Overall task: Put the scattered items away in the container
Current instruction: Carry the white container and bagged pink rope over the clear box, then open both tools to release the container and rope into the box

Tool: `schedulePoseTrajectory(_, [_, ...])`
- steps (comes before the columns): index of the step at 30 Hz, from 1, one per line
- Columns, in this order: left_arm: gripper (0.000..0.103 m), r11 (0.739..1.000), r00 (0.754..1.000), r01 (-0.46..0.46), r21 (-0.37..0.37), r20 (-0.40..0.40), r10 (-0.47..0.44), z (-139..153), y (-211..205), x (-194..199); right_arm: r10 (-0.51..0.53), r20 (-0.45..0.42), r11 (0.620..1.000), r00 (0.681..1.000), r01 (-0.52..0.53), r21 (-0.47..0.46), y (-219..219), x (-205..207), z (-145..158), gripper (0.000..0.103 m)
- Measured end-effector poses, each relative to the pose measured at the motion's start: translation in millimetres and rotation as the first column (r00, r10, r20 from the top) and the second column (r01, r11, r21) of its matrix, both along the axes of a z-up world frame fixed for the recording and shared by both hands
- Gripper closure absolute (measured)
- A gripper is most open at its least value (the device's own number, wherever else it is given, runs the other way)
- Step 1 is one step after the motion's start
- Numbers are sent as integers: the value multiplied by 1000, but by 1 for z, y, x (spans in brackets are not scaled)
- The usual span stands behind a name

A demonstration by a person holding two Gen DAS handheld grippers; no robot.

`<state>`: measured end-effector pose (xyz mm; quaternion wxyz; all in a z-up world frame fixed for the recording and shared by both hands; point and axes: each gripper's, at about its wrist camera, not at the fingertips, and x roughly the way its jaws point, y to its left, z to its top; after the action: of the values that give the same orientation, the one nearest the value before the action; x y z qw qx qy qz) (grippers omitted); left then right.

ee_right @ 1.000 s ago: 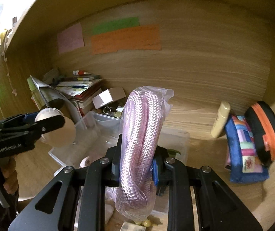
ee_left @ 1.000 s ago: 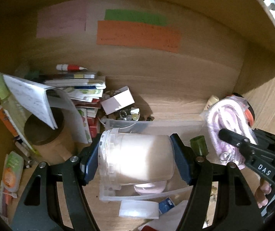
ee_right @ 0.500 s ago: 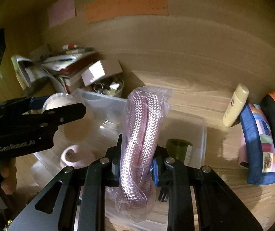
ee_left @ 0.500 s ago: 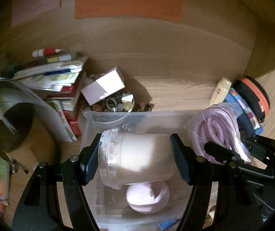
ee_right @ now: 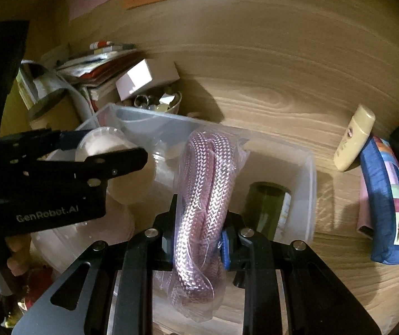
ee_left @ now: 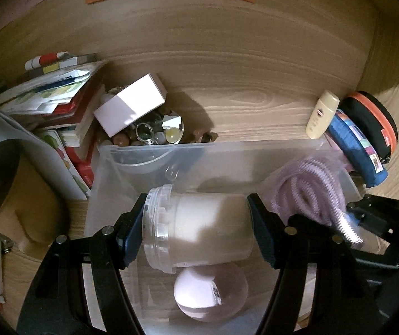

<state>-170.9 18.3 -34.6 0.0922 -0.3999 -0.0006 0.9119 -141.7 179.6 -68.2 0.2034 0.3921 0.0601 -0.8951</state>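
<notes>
A clear plastic bin (ee_left: 227, 146) stands on the wooden shelf. My left gripper (ee_left: 196, 236) is shut on a clear jar (ee_left: 208, 223) with white contents. The jar lies sideways just above the bin's floor. Below it in the bin rests a pale pink round thing (ee_left: 208, 293). My right gripper (ee_right: 199, 237) is shut on a bagged pink rope (ee_right: 208, 173), held upright over the bin's (ee_right: 311, 173) right half. A dark green jar (ee_right: 266, 209) lies in the bin to the rope's right. In the right wrist view the left gripper (ee_right: 96, 150) and its jar (ee_right: 101, 142) are at the left.
Right of the bin a cream bottle (ee_right: 353, 139), a blue patchwork pouch (ee_right: 386, 209) and a black-and-orange case (ee_left: 372, 122) lean on the side wall. Behind its left corner sit a white box (ee_left: 129, 106), a bowl of trinkets (ee_left: 154, 134), stacked books (ee_left: 59, 97) and a cardboard tube (ee_left: 4, 181).
Both grippers have sunk and moved forward, from above the bin's near edge to down over its inside. The jar and the rope stay gripped.
</notes>
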Motion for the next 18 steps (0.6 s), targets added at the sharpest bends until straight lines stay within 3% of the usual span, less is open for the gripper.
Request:
schedulePoseTrajectory(8, [35, 999, 999, -12, 38, 54, 10, -4, -4, -2, 21, 22, 1000, 1000, -22, 22, -6, -1, -6, 83])
schedulePoseTrajectory(18, [34, 1000, 999, -13, 3, 47, 13, -4, 10, 3, 27, 34, 999, 999, -27, 16, -6, -3, -8, 82])
